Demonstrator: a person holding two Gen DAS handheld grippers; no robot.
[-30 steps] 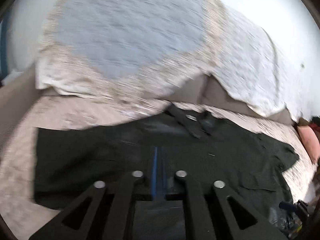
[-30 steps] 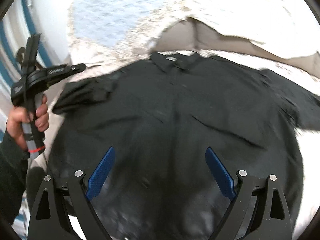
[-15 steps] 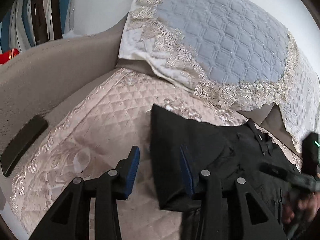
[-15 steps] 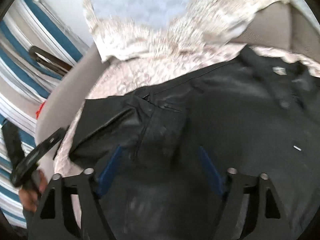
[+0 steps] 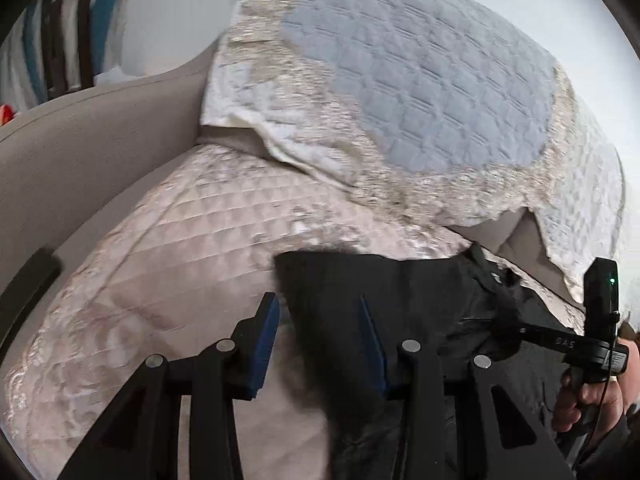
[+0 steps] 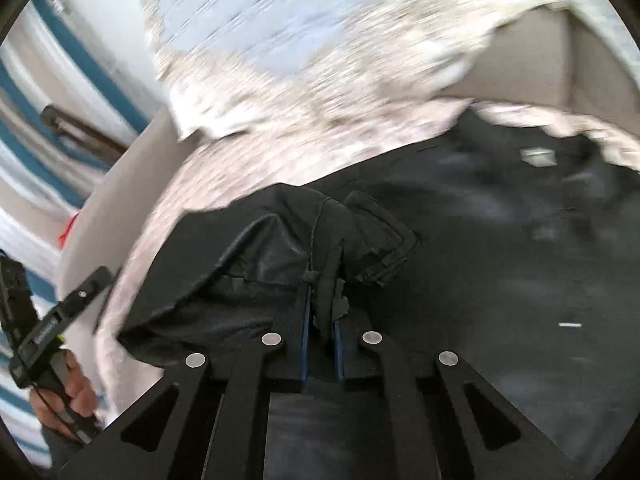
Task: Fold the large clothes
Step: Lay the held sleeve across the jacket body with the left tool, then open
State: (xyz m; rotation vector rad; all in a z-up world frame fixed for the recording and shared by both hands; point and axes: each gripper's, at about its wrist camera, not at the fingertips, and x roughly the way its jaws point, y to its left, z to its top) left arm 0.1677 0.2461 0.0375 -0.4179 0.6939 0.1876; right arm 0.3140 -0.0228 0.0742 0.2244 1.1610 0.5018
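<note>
**Risks on the sleeve fold**

1. Black collared cloth shirt (image 6: 500,248): flat on the pale quilted sofa cover (image 5: 172,264). A hard pull could drag its whole body askew.
2. My right gripper (image 6: 322,320): just closed, clamped on a thin sleeve bunch; it may slip.
3. My left gripper (image 5: 320,336): pads apart astride the sleeve edge, gripping nothing; it could close on the cover.

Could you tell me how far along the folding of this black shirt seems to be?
Early. Done: the black shirt lies spread on the quilted cover. In hand: the right tongs have just closed, pinching a bunch of sleeve fabric; the left tongs stand open astride the shirt's edge, not gripping. Left: no finished fold shows, so every fold remains.
</note>
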